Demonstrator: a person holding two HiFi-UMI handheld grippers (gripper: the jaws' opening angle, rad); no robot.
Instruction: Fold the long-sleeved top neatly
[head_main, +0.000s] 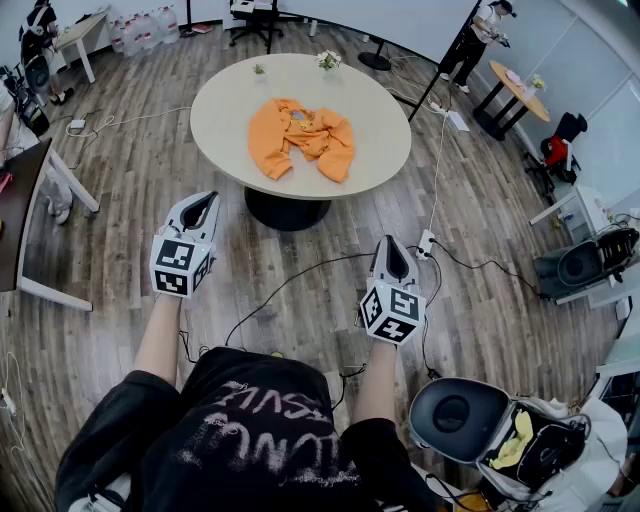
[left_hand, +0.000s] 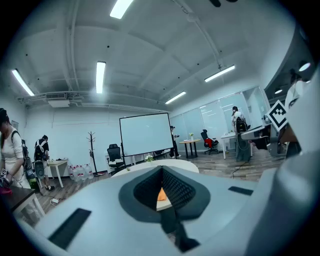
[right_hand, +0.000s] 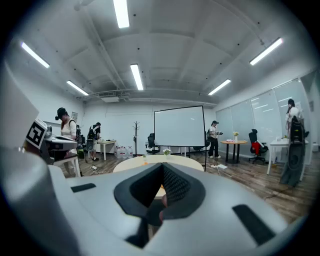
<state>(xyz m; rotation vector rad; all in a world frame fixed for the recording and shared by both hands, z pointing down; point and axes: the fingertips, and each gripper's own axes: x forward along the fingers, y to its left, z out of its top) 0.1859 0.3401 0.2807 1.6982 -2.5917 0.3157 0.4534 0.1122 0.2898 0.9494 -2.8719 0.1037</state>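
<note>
Orange long-sleeved top (head_main: 300, 137) lies crumpled on round table (head_main: 380, 150); left gripper (head_main: 199, 212) and right gripper (head_main: 392, 262) both clenched empty, well short of table.

Wood plank floor (head_main: 150, 190), round table (head_main: 380, 130), projector screen (right_hand: 179, 126), ceiling strip lights (right_hand: 136, 76)

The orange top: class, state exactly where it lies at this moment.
In the head view the orange top lies crumpled near the middle of the round table, beyond the left gripper and the right gripper, neither touching it.
</note>
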